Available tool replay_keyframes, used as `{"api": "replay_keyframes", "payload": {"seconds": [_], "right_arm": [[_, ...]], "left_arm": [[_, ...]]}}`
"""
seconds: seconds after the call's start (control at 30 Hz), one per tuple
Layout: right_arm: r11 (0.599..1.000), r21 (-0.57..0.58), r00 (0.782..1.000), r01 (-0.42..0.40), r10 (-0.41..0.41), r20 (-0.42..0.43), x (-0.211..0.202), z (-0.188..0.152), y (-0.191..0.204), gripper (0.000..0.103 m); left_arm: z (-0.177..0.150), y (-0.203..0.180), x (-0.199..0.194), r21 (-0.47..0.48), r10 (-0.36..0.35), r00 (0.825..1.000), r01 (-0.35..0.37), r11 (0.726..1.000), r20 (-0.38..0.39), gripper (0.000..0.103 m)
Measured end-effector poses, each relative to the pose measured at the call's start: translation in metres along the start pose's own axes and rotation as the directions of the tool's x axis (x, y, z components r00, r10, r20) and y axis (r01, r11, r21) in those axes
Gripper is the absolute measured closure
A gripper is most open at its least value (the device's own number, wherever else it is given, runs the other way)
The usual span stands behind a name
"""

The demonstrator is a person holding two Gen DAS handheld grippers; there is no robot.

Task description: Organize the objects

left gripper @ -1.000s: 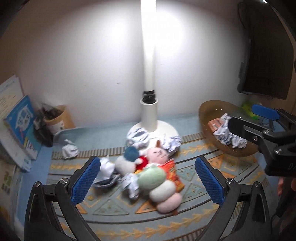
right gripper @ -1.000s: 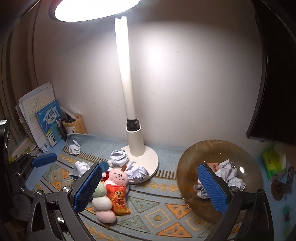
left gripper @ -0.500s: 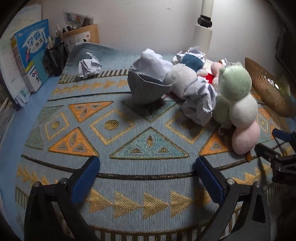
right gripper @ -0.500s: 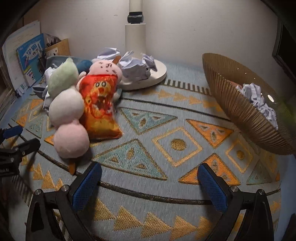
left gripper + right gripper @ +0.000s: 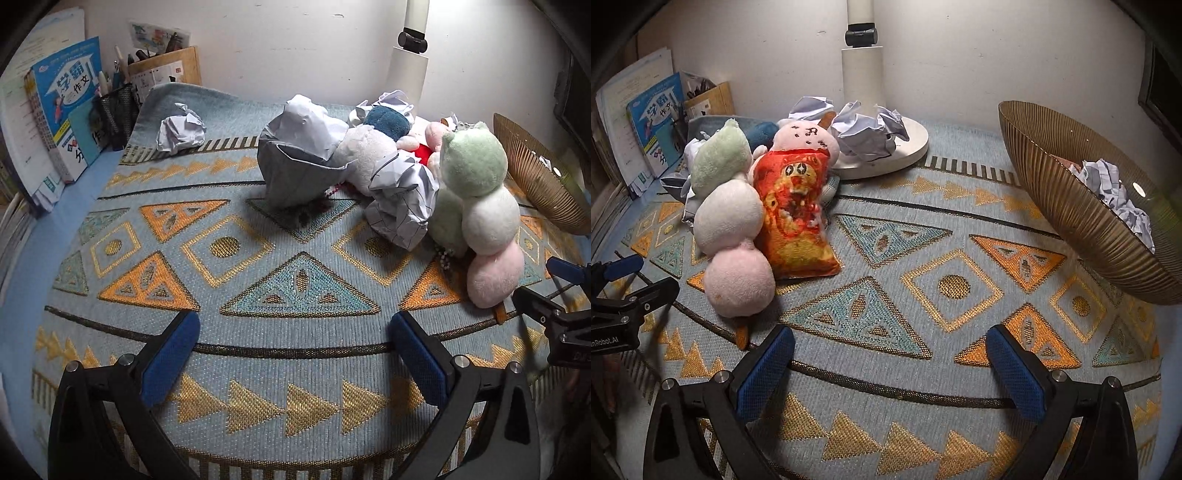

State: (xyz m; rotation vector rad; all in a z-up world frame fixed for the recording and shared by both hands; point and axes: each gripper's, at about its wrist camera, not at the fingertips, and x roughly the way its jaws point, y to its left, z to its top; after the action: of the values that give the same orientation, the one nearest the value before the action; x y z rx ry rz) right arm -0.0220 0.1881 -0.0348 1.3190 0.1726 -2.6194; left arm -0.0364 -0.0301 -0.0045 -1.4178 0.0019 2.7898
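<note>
The left gripper hung low over the patterned mat with its blue-padded fingers spread wide and nothing between them, and the right gripper sat the same way, wide apart and empty, above the mat's triangles and diamonds. Ahead of the left gripper lay a heap of things: a grey crumpled paper standing like an open cone, a second crumpled sheet leaning against a three-ball plush of green, white and pink, and behind them a pale plush with a dark blue cap. A single paper ball lay apart from the heap, near the mat's far left corner, just beside a black mesh pen holder and upright books. From the right wrist view the three-ball plush touched an orange snack-bag plush on its right, with a pink round-headed plush behind that. More crumpled paper rested on the round base of a white lamp against the wall. To the right stood a ribbed golden bowl, tilted toward the camera's right, holding crumpled checked paper inside it, well apart from the heap of toys. Each gripper showed at the edge of the other's view, the two of them side by side near the mat's front edge
</note>
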Motion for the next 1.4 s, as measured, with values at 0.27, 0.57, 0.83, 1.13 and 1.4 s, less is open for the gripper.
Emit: {"api": "replay_keyframes", "payload": {"seconds": [0.27, 0.57, 0.83, 1.13, 1.4], "right_arm": [[1.000, -0.001, 1.000, 0.000, 0.000, 0.000, 0.000, 0.000, 0.000, 0.000], [1.000, -0.001, 1.000, 0.000, 0.000, -0.001, 0.000, 0.001, 0.000, 0.000], [1.000, -0.002, 1.000, 0.000, 0.000, -0.001, 0.001, 0.001, 0.000, 0.000], [1.000, -0.002, 1.000, 0.000, 0.000, -0.001, 0.001, 0.002, 0.001, 0.000], [1.000, 0.006, 1.000, 0.002, -0.002, -0.003, 0.001, -0.007, -0.003, 0.000]], "left_arm": [[0.001, 0.000, 0.002, 0.000, 0.001, 1.000, -0.001, 1.000, 0.000, 0.000], [0.001, 0.001, 0.003, -0.001, 0.001, 1.000, -0.001, 1.000, 0.001, 0.000], [0.001, 0.000, 0.004, -0.002, 0.001, 1.000, -0.001, 1.000, 0.001, 0.000], [-0.001, 0.003, 0.005, -0.004, 0.002, 1.000, -0.002, 1.000, 0.002, 0.000], [0.004, 0.007, 0.010, -0.014, 0.011, 1.000, -0.011, 1.000, 0.001, 0.000]]}}
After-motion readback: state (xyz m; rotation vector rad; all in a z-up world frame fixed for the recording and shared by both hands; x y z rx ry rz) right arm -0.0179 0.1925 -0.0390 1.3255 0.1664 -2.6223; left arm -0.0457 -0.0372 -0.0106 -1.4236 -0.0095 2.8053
